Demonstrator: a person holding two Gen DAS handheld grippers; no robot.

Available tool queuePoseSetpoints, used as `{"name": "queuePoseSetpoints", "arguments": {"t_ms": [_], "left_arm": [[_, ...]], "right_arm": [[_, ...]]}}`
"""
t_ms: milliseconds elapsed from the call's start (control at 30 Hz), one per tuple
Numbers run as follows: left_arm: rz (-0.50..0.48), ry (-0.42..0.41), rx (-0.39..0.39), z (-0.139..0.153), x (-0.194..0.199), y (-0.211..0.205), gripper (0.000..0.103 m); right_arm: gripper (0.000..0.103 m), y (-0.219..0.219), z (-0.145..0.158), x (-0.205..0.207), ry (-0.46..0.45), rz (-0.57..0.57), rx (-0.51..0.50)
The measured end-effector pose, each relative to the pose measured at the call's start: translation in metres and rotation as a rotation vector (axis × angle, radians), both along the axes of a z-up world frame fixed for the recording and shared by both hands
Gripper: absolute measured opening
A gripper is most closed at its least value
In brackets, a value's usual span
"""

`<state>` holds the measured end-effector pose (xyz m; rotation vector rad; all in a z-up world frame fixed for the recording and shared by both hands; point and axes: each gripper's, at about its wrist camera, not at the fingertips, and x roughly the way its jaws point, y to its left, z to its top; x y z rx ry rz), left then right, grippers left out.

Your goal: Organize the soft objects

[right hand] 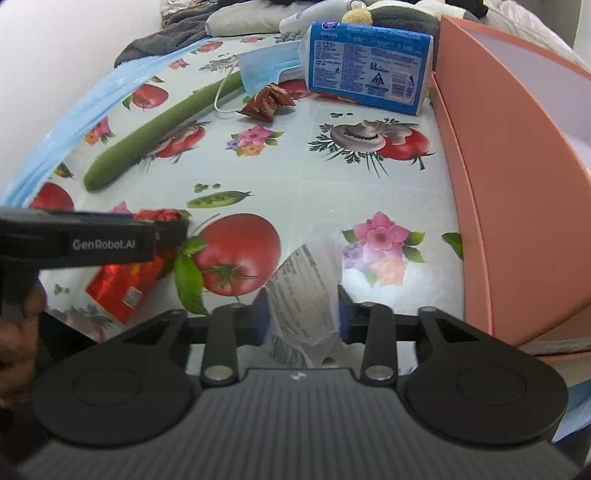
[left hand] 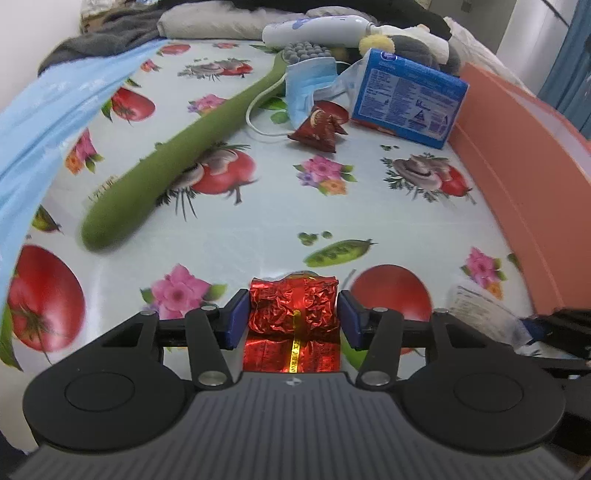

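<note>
My left gripper (left hand: pixel 293 314) is shut on a red foil packet (left hand: pixel 293 308) that rests on the patterned tablecloth (left hand: pixel 258 221). The same packet (right hand: pixel 123 282) and the left gripper body (right hand: pixel 77 242) show at the left of the right wrist view. My right gripper (right hand: pixel 301 314) is shut on a clear plastic packet with printed text (right hand: pixel 303 291). Farther back lie a long green soft object (left hand: pixel 177 162), a blue face mask (left hand: pixel 306 83), a small dark red wrapper (left hand: pixel 319 127) and a blue tissue pack (left hand: pixel 406 98).
A salmon-pink box (right hand: pixel 517 166) stands along the right edge of the table. A blue plastic sheet (left hand: pixel 44 118) hangs at the left. A white bottle (left hand: pixel 317 31), plush toys and grey cloth pile up at the back.
</note>
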<state>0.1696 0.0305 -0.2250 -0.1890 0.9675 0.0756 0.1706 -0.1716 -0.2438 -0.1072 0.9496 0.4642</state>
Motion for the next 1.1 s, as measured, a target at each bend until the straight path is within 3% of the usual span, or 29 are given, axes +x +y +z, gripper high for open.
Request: {"name": "queuePoseSetpoints", "arguments": {"t_ms": [167, 500, 1100], "left_arm": [[0.004, -0.024, -0.01, 0.012, -0.008, 0.002, 0.057], [-0.007, -0.126, -0.029, 0.07, -0.032, 0.002, 0.057], [-0.062, -0.284, -0.069, 0.152, -0.106, -0.025, 0.057]], "right_arm": [[0.027, 0.0, 0.007, -0.003, -0.003, -0.017, 0.011], [0.025, -0.017, 0.054, -0.015, -0.082, -0.109, 0.07], [0.025, -0.034, 0.14, -0.083, -0.232, -0.132, 0.17]]}}
